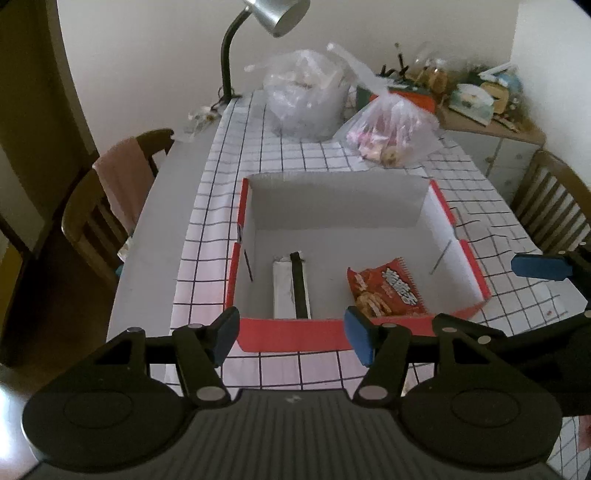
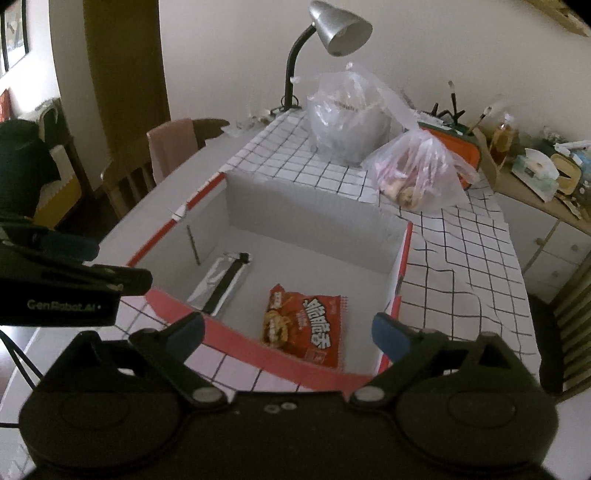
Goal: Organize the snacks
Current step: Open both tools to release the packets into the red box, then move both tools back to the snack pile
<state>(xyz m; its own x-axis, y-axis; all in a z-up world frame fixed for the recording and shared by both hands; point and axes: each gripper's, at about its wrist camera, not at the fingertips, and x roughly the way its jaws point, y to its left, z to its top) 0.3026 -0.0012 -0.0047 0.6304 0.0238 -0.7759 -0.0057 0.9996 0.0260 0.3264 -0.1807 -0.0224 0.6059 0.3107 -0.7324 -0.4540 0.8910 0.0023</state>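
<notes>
On the grid-patterned tablecloth (image 1: 295, 155), the red-rimmed cardboard box (image 1: 295, 332) already holds a silver packet (image 1: 284, 288) and red snack bag (image 1: 388, 288), so with your left gripper (image 1: 291, 336) and right gripper (image 2: 291, 332) both released and empty, reach toward twelve o'clock for the clear snack bag (image 1: 391, 129).

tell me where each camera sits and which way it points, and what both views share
Left wrist: sits on the left gripper, angled down at the red-edged box from its near side; its own open, empty jaws show, plus the right gripper's blue pad at the right edge.
Right wrist: sits on the right gripper, looking down into the box from further right; its own open, empty jaws show, with the left gripper's body at the left edge.
Shared: box, silver packet, red snack packet, two plastic bags, desk lamp, checked cloth.
</notes>
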